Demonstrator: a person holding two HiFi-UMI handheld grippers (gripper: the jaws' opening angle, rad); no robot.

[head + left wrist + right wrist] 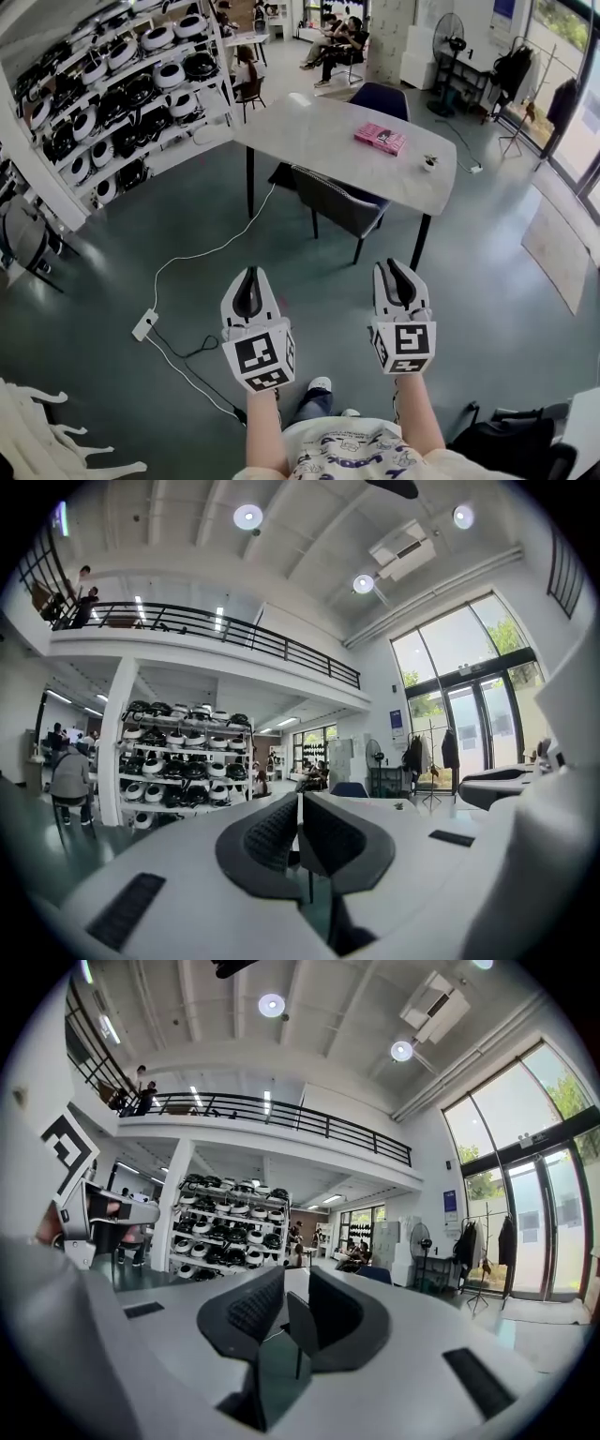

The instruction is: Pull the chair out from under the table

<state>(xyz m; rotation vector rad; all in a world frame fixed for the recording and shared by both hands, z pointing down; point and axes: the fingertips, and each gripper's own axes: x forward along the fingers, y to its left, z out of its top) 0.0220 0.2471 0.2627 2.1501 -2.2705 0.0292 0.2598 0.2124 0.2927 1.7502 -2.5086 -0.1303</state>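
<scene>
Left gripper (pixel 250 277) pinched closed, right gripper (pixel 397 272) slightly parted, both empty, well short of chair (pixel 337 202). Likely tips it or jolts table (pixel 319 141) if yanked.

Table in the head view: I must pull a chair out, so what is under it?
A grey chair sits partly under the near edge of the table, with its backrest and legs showing. The table covers the front of its seat and whatever else lies beneath.
</scene>
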